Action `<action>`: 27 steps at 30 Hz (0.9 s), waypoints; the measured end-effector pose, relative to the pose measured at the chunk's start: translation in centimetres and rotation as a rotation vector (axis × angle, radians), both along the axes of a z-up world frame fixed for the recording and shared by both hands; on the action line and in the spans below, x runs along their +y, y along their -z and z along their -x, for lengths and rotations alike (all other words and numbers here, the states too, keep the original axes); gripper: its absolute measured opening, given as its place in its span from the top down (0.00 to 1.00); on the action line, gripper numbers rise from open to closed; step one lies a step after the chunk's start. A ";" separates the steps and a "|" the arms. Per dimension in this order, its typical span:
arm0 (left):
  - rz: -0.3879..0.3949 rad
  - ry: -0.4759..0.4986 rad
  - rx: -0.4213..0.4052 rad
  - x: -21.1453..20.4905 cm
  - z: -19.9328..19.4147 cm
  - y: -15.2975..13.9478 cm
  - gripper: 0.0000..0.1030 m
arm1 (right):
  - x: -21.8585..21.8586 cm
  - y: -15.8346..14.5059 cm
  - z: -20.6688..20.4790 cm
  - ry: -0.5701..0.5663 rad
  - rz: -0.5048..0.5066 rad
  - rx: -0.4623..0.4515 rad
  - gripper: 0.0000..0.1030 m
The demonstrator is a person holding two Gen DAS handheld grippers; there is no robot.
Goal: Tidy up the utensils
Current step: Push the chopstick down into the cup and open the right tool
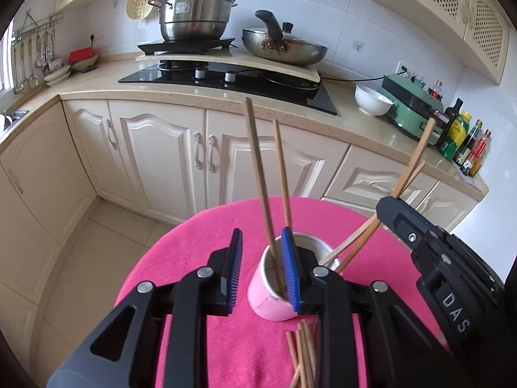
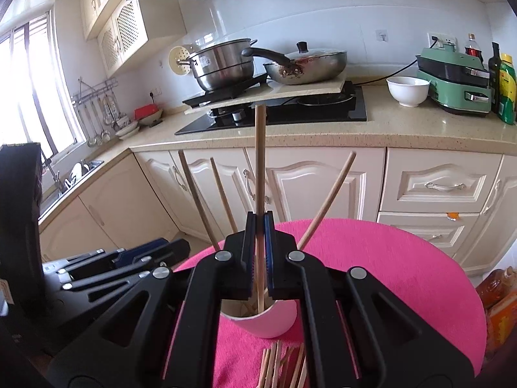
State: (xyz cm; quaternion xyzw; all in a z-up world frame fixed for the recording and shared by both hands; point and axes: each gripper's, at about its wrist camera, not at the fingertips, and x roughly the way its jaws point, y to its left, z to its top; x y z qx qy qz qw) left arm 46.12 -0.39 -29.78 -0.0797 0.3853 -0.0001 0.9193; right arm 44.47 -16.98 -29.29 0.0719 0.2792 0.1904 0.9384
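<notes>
We are holding one chopstick [image 2: 259, 161] in the right gripper [image 2: 258, 258], its fingers pinching the stick near its lower part. Its long axis is standing almost upright, and its lower tip is reaching down inside the mouth of the pink cup [image 2: 274, 323], which is sitting directly beneath the fingers on the pink-covered worktop [image 2: 404, 274]. So the coming release turns on that tip staying inside the rim. Our left gripper [image 1: 261, 268] is hanging with its fingers parted and gripping nothing; two chopsticks [image 1: 258, 168] are leaning in the cup between its pads. More loose chopsticks [image 1: 302, 355] are lying on the cloth just in front of the cup, closest to the left gripper.
</notes>
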 end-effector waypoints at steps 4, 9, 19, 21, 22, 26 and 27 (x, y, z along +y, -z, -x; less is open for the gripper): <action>-0.037 -0.006 0.002 0.1 0.6 0.0 0.76 | 0.3 0.8 0.3 -0.005 0.021 0.010 0.94; -0.053 -0.014 0.008 0.5 1.1 0.0 0.76 | 0.7 2.1 0.5 -0.013 0.038 0.047 0.94; -0.071 -0.014 0.015 0.7 2.4 -0.1 0.74 | 0.2 2.7 0.9 0.006 0.019 0.083 0.94; -0.075 -0.014 0.015 0.7 2.7 -0.2 0.73 | 0.2 2.6 1.1 0.006 0.016 0.086 0.93; -0.077 -0.012 0.015 0.7 2.9 -0.2 0.73 | 0.2 2.5 1.2 0.008 0.017 0.084 0.93; -0.092 -0.009 0.010 0.7 3.4 -0.3 0.72 | 0.2 2.1 1.7 0.017 0.017 0.079 0.84; -0.092 -0.010 0.010 0.8 3.6 -0.3 0.72 | 0.1 1.9 1.9 0.025 0.017 0.074 0.76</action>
